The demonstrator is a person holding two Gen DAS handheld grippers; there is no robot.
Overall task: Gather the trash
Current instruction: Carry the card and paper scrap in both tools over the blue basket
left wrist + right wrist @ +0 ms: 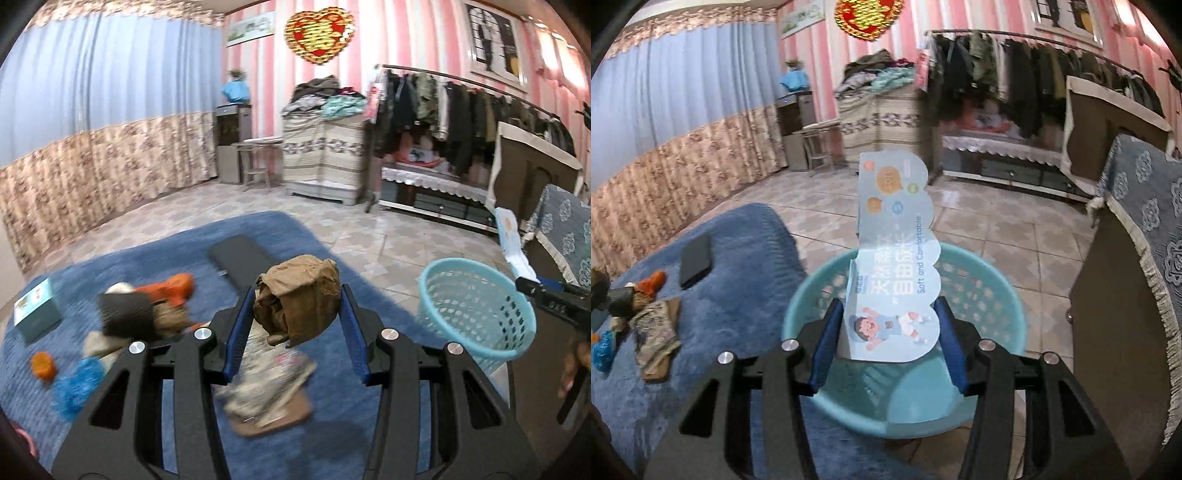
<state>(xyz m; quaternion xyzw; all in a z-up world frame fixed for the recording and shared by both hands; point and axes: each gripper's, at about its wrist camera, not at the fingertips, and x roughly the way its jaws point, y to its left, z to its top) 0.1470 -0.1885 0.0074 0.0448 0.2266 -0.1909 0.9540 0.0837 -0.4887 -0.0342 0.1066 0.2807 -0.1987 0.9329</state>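
My left gripper (297,314) is shut on a crumpled brown paper bag (299,295) and holds it above the blue rug (147,251). A light blue mesh basket (476,310) stands to its right at the rug's edge. My right gripper (892,328) is shut on a light blue cardboard package flap (897,258) printed with a cartoon child, held over the basket (990,295). The flap (511,240) and the right gripper's black body (554,295) also show in the left wrist view.
On the rug lie an orange wrapper (173,288), a dark crumpled piece (125,310), a blue scrunched ball (74,384), an orange cap (43,365), a teal box (37,314), flattened printed packaging (269,387) and a black flat pad (243,254). A brown cabinet (1115,332) stands right.
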